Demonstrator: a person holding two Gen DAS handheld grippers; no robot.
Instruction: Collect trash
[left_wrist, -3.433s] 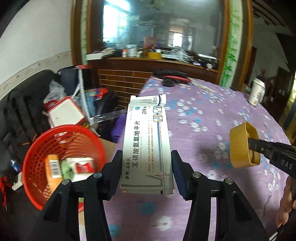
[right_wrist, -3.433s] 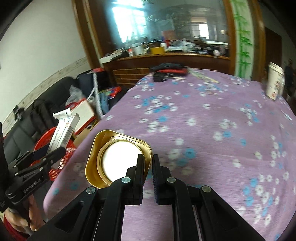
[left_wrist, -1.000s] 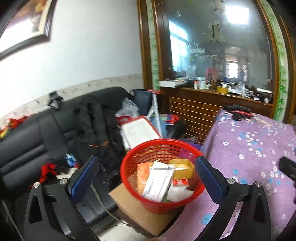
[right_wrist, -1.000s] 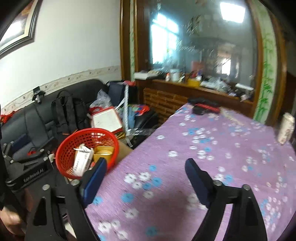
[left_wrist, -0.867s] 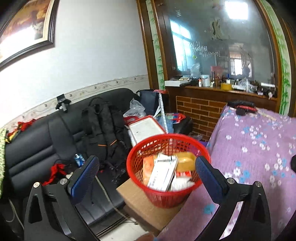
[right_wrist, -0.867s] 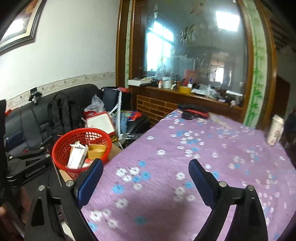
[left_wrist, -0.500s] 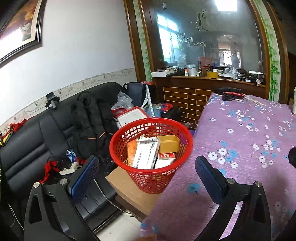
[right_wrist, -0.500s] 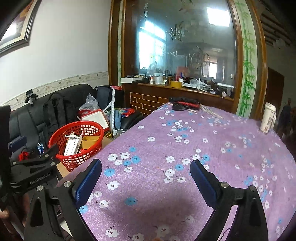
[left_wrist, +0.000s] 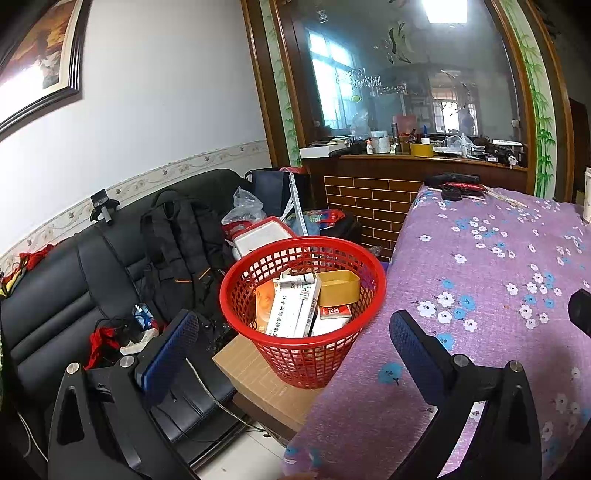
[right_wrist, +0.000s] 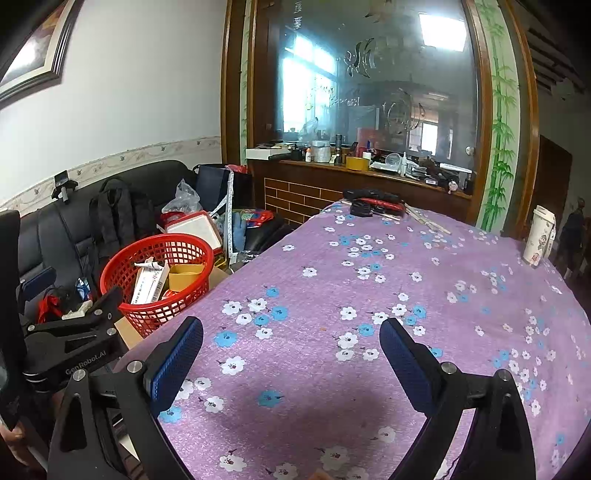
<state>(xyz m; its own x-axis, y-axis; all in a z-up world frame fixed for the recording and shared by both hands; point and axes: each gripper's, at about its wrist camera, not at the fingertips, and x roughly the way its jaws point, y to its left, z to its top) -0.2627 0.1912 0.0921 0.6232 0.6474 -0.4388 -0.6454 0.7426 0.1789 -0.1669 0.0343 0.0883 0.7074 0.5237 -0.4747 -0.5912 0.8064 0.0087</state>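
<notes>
Both my left tongs (left_wrist: 291, 339) and right tongs (right_wrist: 291, 343) gape empty. The medicine box (left_wrist: 293, 308) and gold tin (left_wrist: 339, 286) lie in the red basket (left_wrist: 295, 363) beside the counter (right_wrist: 369, 295). I'd scan the cloth before reaching.

"GenRobot.AI" is printed in pale letters along the black body of the left tongs (right_wrist: 107, 295), while the print on the white medicine box (left_wrist: 293, 308) is too small to read.
</notes>
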